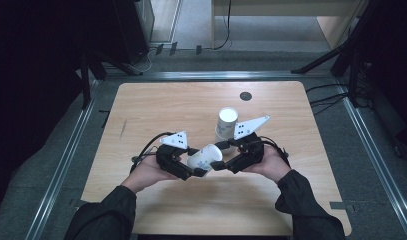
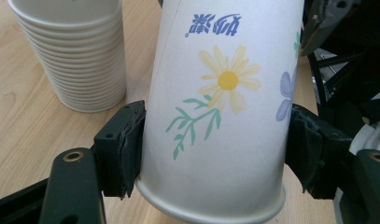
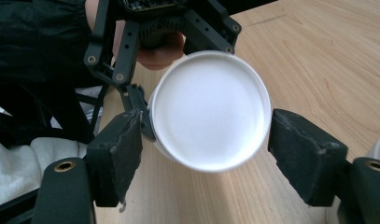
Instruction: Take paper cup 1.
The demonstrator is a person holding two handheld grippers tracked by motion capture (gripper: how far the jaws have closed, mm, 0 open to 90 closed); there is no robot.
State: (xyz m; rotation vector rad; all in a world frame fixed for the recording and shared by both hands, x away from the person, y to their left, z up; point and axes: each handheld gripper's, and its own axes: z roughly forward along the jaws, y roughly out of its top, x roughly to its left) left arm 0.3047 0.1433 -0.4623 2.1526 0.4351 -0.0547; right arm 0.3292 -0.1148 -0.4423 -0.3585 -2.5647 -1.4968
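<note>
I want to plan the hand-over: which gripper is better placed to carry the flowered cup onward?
Left. The left gripper presses both pads on the flowered cup, while the right gripper stands open around its bottom end, without touching it.

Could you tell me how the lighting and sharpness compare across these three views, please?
High view: dim, the surroundings nearly black, the table evenly lit. Left gripper view: bright and crisp, the flower print on the paper cup sharp. Right gripper view: the cup's white base washes out almost featureless, its lower rim slightly soft, and the wood grain stays clear.
</note>
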